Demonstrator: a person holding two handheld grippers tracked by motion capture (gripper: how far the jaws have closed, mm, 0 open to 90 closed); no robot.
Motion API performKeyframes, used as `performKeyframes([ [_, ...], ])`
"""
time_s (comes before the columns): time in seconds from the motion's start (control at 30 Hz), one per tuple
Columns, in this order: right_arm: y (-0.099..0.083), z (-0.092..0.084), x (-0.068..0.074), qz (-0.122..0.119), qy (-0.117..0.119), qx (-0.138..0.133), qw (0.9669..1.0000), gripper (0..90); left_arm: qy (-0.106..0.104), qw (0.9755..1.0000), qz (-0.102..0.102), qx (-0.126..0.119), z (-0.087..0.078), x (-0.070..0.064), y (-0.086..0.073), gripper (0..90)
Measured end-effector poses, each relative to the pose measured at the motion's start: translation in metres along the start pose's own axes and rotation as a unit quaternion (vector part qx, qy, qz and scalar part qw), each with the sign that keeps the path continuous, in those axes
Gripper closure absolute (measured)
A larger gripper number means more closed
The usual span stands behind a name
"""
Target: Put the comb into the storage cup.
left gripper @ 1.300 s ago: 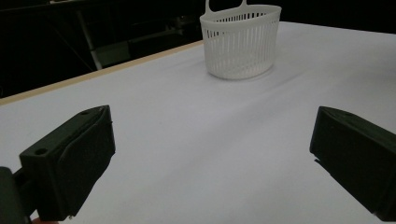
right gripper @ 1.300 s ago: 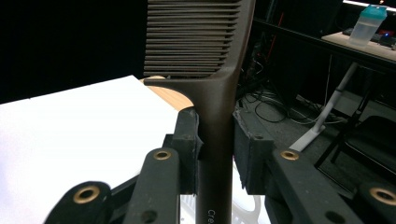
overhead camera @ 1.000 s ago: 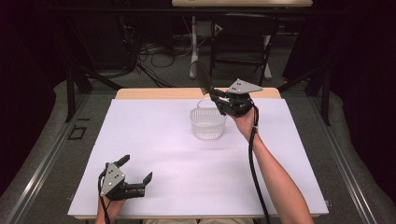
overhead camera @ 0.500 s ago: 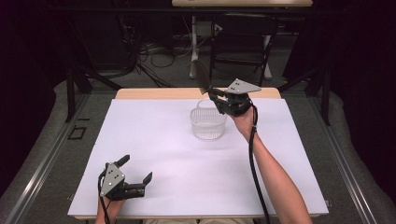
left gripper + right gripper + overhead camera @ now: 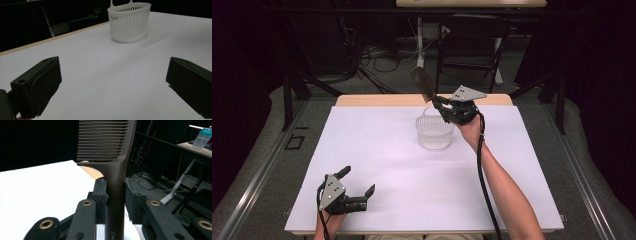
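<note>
Nearest us, our left gripper (image 5: 360, 195) rested at the table's (image 5: 387, 150) front edge, jaws spread wide and empty. Farther back stood the white basket (image 5: 434, 132). Just beyond it, our right gripper (image 5: 438, 103) clamped the dark comb (image 5: 424, 83) by its handle, teeth raised above the basket's far rim.

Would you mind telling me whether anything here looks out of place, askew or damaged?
Nothing stands out. The white basket stands upright and looks intact on the white table. The right hand-held gripper is shut on a dark comb beside the basket's far edge, and the left hand-held gripper rests open near the front edge.
</note>
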State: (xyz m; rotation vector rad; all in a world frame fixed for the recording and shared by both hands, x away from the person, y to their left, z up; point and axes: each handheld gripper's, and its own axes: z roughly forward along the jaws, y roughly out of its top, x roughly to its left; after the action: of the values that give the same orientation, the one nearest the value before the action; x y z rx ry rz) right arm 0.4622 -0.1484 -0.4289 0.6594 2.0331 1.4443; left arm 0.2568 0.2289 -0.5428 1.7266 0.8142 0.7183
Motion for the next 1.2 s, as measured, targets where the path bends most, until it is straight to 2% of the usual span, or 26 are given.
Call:
performKeyframes([
  [1.2, -0.012, 0.009, 0.001, -0.011, 0.012, 0.003, 0.9999, 72.5, 0.000, 1.0000, 0.000, 0.000, 0.000, -0.001, 0.000, 0.3],
])
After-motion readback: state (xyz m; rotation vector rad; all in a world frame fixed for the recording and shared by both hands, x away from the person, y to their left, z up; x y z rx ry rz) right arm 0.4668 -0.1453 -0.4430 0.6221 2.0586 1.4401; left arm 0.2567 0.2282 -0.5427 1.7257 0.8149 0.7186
